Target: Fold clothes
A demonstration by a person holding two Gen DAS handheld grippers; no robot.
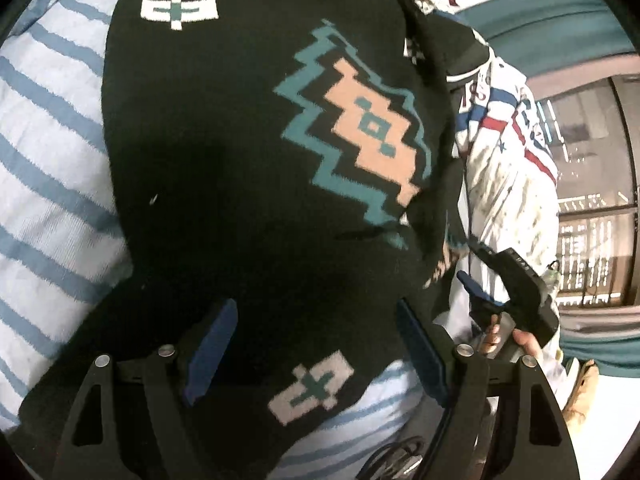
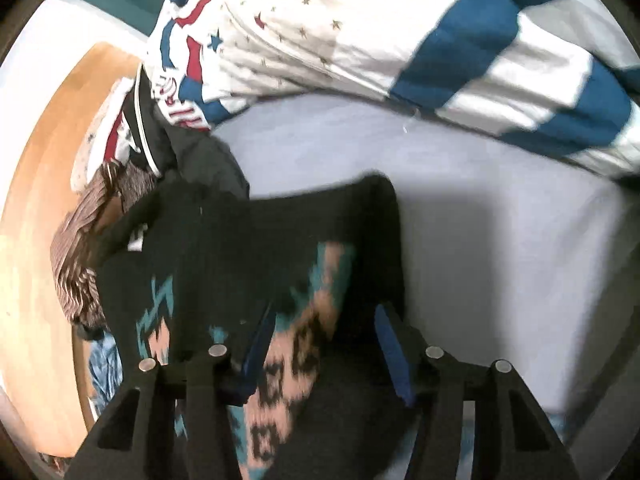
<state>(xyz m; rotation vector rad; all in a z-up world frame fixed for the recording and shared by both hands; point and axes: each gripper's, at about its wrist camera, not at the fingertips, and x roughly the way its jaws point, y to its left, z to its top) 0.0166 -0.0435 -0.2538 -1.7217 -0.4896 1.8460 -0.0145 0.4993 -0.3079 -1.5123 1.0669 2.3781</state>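
1. The left gripper (image 1: 316, 344) stands wide apart over the black sweater (image 1: 248, 152), its blue pads clear of the knit, grasping nothing.
2. The right gripper (image 2: 324, 344) also has its jaws parted with the sweater (image 2: 248, 264) lying between them; the pads do not press it.
3. In the left view, the right gripper (image 1: 492, 292) shows at four o'clock, a hand (image 1: 516, 340) around its handle.
4. The sweater lies on a blue-striped cloth (image 1: 44, 152), which spreads toward nine o'clock.
5. A white shirt with stars (image 2: 304, 28) lies at twelve o'clock in the right view, beside a blue-and-white striped cloth (image 2: 532, 76) at two o'clock.
6. A pale sheet (image 2: 500, 240) lies at three o'clock, and wooden floor (image 2: 36, 200) at nine o'clock.
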